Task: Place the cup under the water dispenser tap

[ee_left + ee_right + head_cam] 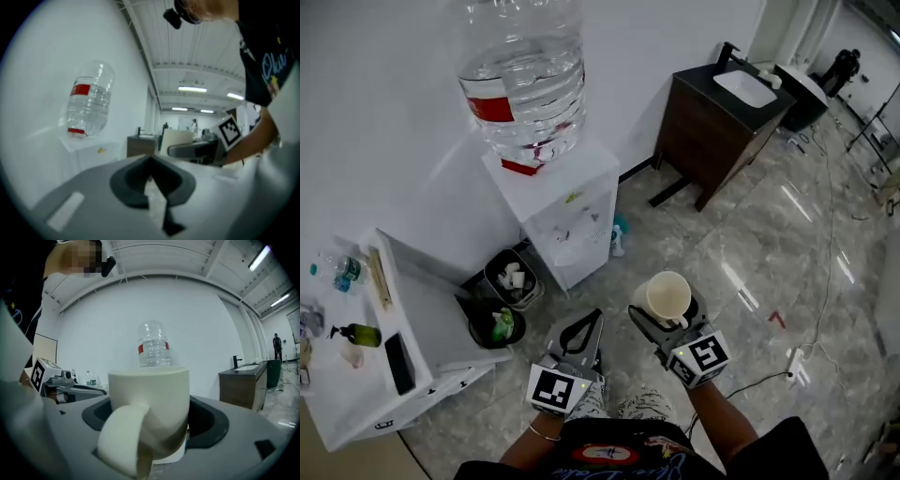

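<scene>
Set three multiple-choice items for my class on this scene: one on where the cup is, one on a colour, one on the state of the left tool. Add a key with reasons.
1. Where is the cup?
A. Under the tap.
B. On a shelf.
C. Between the jaws of the right tool, away from the dispenser.

2. What colour is the label on the water bottle?
A. Red.
B. Blue.
C. Green.

3. What state is the left tool in?
A. Wide open.
B. Shut, holding nothing.
C. Shut on a spoon.

Key:
1 C: the right gripper view shows the jaws against the cup's sides.
2 A: a red band circles the bottle.
3 B: its jaws meet at the tips with nothing between them.
</scene>
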